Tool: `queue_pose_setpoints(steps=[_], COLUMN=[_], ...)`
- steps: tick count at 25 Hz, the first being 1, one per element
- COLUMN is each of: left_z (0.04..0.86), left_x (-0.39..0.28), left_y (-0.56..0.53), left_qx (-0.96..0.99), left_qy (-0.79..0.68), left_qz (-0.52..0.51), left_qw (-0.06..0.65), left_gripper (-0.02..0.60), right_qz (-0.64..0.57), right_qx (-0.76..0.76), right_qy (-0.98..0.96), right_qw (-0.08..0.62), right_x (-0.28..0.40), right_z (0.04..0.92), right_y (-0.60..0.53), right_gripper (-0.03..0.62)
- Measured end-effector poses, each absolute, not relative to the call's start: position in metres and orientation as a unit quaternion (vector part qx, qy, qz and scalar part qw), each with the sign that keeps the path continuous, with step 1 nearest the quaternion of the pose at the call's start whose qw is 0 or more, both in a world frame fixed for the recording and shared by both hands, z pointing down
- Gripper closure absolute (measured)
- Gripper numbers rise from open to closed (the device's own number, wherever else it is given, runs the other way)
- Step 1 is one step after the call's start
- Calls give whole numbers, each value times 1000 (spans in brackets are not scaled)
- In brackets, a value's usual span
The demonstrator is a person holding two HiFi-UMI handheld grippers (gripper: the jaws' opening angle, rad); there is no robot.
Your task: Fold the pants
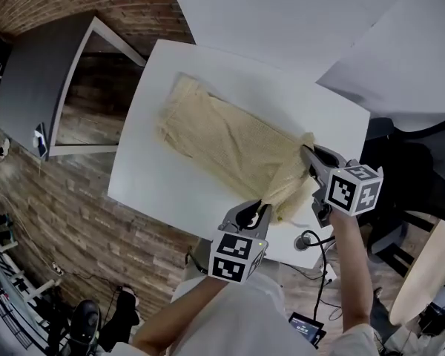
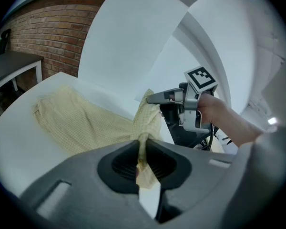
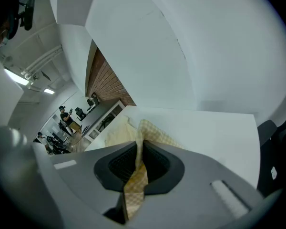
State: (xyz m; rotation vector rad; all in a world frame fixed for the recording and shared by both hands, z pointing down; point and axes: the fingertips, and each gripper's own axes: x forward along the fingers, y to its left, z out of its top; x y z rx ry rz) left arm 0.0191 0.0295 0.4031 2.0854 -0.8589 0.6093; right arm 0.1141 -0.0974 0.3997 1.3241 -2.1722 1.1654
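Clamping thin, checked yellow pants — left gripper and right gripper alike.

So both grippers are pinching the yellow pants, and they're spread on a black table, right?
Not quite. The table is white, as the head view shows. Both the left gripper and right gripper do pinch the yellow pants.
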Motion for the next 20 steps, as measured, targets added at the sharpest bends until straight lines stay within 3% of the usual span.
queue_pose_setpoints(steps=[5, 13, 20], left_z=[437, 488, 511], left_x=[-18, -57, -78], left_y=[6, -15, -30], left_qx=[788, 756, 744], left_qy=[-354, -369, -387], left_qz=[249, 302, 342], left_qw=[438, 449, 423], left_gripper=[535, 531, 497], right_qz=[418, 436, 466], right_qx=[457, 457, 461], right_qy=[-760, -739, -725], right_qw=[196, 231, 212], right_x=[77, 35, 23], right_z=[431, 472, 491], right_y=[-118, -142, -157], right_gripper=[565, 558, 483])
